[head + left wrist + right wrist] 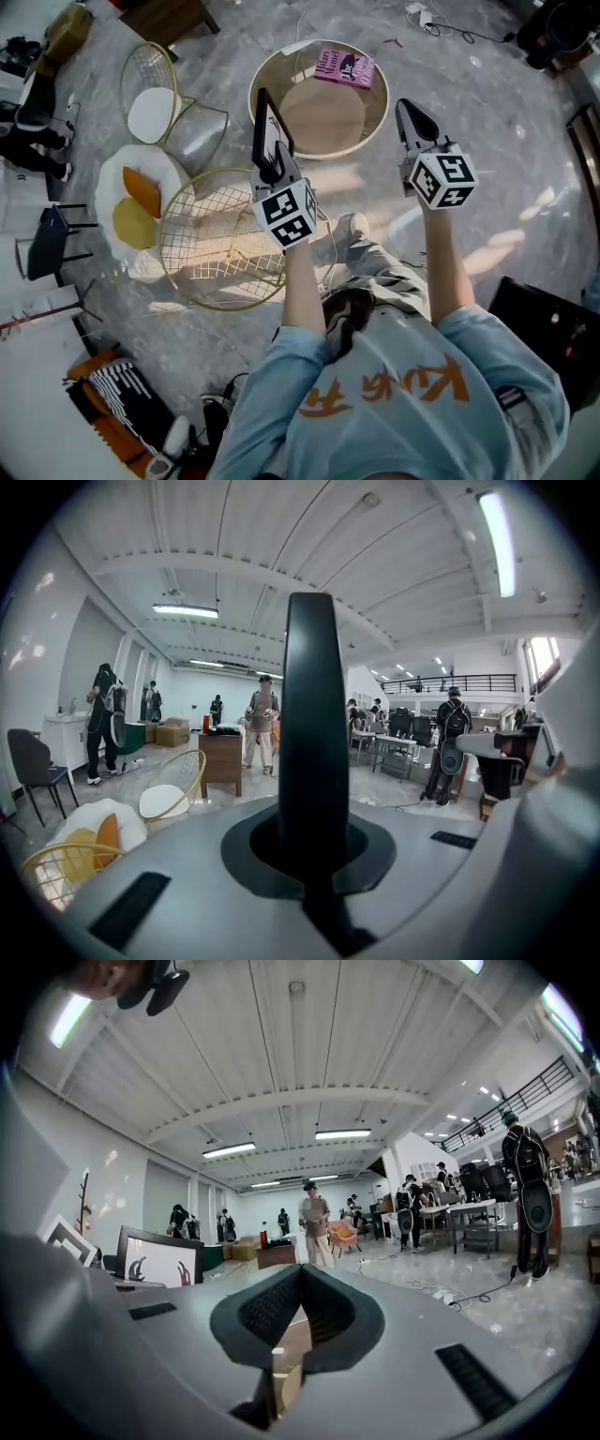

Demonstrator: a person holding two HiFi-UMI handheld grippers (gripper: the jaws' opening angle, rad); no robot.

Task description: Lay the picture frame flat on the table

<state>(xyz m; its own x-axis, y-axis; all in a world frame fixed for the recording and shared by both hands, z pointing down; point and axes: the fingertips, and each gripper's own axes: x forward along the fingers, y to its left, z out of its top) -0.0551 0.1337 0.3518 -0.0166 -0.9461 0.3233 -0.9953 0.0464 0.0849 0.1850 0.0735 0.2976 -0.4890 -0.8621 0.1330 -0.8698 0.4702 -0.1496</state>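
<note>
My left gripper [270, 161] is shut on the black picture frame [271, 127] and holds it upright in the air, over the near rim of the round wooden table [375, 117]. In the left gripper view the frame [312, 724] shows edge-on as a dark upright bar between the jaws. In the right gripper view, the frame [159, 1260] appears to the left, with a white picture in it. My right gripper [413, 116] is raised beside the table's right rim. Its jaws [300, 1277] meet at the tips with nothing between them.
A pink book [345, 67] lies at the table's far edge. A gold wire basket table [220, 239] stands below my left arm. A wire chair with a white cushion [153, 112] and a white seat with orange and yellow cushions [136, 208] stand at the left. Several people stand farther off.
</note>
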